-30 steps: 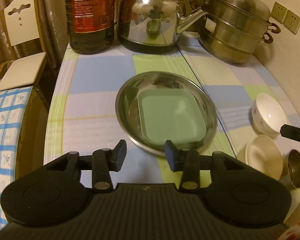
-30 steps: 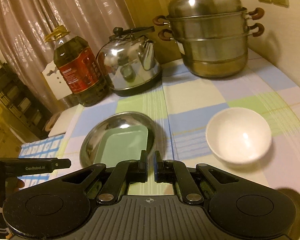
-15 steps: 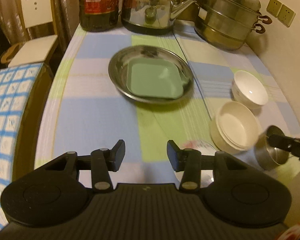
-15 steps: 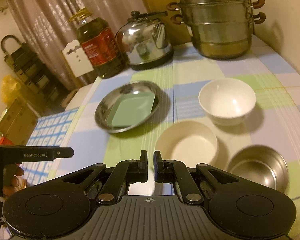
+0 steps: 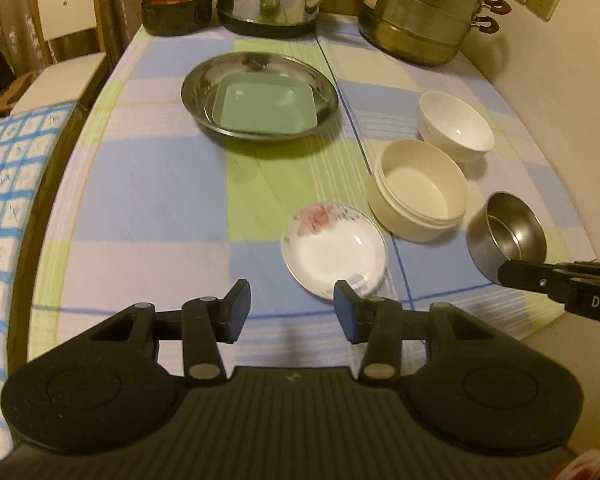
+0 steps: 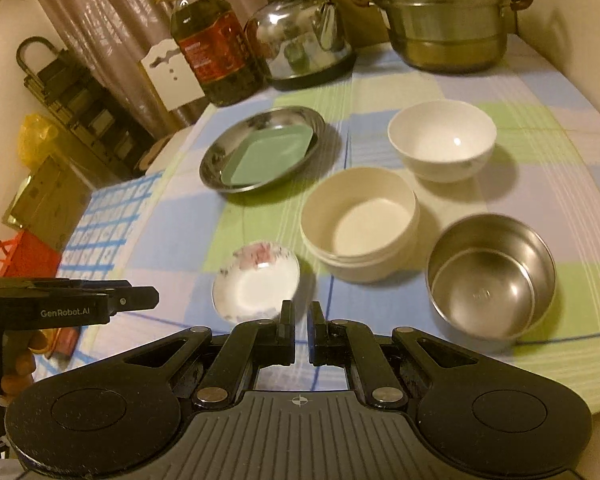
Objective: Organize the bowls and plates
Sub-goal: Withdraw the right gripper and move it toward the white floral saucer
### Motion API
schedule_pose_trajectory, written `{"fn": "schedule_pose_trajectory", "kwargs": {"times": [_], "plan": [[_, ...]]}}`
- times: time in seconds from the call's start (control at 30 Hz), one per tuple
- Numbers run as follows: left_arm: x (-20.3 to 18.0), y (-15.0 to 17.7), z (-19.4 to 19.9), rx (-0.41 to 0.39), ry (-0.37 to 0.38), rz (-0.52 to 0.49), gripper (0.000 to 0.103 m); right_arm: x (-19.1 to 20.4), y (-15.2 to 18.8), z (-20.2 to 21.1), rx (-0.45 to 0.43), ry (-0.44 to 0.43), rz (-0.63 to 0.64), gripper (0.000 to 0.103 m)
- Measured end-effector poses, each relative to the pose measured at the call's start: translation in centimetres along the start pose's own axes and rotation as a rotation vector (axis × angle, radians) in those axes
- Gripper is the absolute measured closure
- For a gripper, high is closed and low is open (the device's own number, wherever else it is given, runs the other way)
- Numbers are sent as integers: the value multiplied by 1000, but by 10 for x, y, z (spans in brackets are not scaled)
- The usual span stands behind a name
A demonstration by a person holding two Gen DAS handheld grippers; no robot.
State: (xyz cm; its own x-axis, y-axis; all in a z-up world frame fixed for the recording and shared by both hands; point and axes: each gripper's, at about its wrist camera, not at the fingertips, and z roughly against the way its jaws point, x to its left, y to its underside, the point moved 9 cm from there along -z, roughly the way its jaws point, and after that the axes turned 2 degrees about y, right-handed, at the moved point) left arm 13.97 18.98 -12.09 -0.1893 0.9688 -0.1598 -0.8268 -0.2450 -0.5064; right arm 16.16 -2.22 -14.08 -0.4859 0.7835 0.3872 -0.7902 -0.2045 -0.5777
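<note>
A round steel plate [image 5: 204,80] [image 6: 224,152] holds a green square plate [image 5: 264,108] [image 6: 268,156]. Nearer lie a small floral saucer [image 5: 334,254] [image 6: 256,284], a cream bowl [image 5: 420,188] [image 6: 360,224], a white bowl [image 5: 456,124] [image 6: 442,140] and a steel bowl [image 5: 508,236] [image 6: 492,276]. My left gripper [image 5: 292,310] is open and empty, just short of the saucer. My right gripper [image 6: 301,322] is shut and empty, near the table's front edge between saucer and steel bowl; its tip also shows in the left wrist view [image 5: 540,284].
An oil bottle [image 6: 212,48], a steel kettle [image 6: 300,36] and a stacked steamer pot [image 6: 440,12] stand along the table's far edge. A white chair [image 5: 56,28] and a blue checked cloth [image 5: 4,184] are at the left. A wall is at the right.
Both grippers have drawn back toward the table's front edge, so the saucer and all three bowls have come into view. Jaw states are unchanged.
</note>
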Motion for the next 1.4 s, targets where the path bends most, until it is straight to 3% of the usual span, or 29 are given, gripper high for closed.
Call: {"fn": "schedule_pose_trajectory", "kwargs": {"times": [0.23, 0.6, 0.67, 0.83, 1.4], "plan": [[-7, 16, 1, 9, 6, 36, 61, -7, 16, 4, 30, 1, 1, 96], [-21, 32, -3, 22, -18, -8, 61, -13, 27, 4, 68, 25, 0, 94], [-22, 36, -4, 31, -22, -9, 61, -15, 28, 3, 73, 31, 0, 91], [-23, 41, -6, 43, -23, -5, 61, -18, 32, 4, 80, 46, 8, 66], [-38, 46, -17, 73, -24, -42, 61, -47, 47, 4, 159, 130, 2, 57]]}}
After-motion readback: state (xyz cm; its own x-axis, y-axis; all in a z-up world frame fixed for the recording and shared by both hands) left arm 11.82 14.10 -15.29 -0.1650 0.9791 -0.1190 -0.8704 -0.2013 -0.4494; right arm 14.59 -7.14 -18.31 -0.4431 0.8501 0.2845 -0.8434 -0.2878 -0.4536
